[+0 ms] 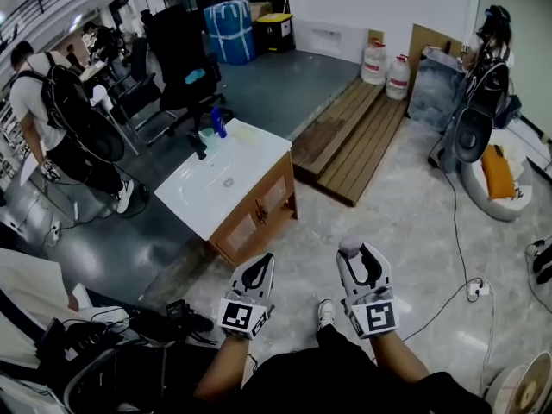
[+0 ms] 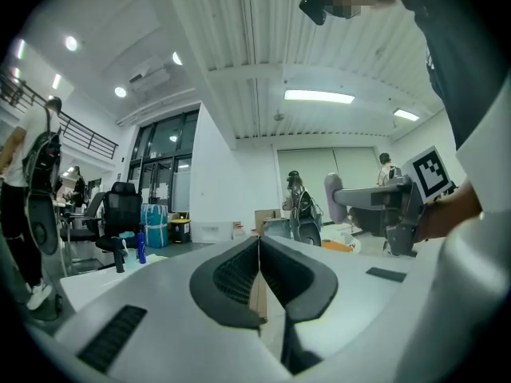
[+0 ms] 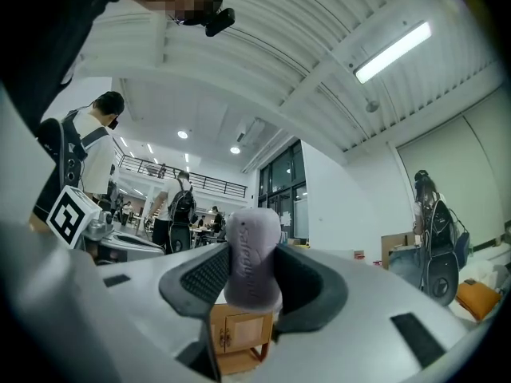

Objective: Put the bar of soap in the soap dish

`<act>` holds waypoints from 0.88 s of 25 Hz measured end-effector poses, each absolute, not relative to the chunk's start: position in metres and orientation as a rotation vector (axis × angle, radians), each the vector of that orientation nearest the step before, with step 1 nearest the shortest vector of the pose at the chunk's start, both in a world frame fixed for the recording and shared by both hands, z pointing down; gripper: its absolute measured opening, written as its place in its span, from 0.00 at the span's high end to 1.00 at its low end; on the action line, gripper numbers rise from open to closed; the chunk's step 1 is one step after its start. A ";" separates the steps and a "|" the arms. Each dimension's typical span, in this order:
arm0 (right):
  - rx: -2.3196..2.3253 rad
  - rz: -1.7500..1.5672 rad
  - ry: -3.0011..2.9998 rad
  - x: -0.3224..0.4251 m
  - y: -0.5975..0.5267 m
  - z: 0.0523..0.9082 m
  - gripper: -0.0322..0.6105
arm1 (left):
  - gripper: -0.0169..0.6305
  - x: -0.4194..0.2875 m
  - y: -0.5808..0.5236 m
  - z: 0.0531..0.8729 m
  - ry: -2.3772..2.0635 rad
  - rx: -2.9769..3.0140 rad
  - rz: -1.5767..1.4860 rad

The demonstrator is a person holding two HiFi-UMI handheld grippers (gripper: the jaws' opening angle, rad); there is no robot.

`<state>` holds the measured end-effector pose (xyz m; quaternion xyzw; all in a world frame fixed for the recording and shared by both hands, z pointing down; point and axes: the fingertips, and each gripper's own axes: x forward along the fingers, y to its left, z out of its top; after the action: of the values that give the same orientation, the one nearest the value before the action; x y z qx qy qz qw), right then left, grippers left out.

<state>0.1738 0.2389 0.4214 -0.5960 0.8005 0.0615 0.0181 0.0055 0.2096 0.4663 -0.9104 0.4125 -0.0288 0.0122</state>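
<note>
Bar of soap [image 3: 253, 254] is pinched in the right gripper [image 1: 360, 261] fingers [image 3: 200, 278]; left gripper [image 1: 257, 272] fingers are shut, empty. Slick bar could be squeezed out before the counter [image 1: 197, 207] is reached.

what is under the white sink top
A wooden cabinet with front doors stands under the sink top. The doors are shut, so its inside cannot be seen.
</note>
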 end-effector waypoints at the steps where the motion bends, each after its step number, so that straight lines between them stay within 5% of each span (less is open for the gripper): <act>1: -1.843 0.193 2.487 0.178 0.229 0.421 0.66 | 0.94 0.007 0.199 0.465 1.291 -2.830 -0.094; 22: -1.584 0.140 2.637 0.208 0.053 0.426 0.66 | 0.94 0.043 0.045 0.452 1.517 -2.639 -0.175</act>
<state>0.2081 0.0530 0.4263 -0.5141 0.8560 0.0454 0.0312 0.0432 0.0448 0.4517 -0.8647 0.4969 -0.0573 0.0462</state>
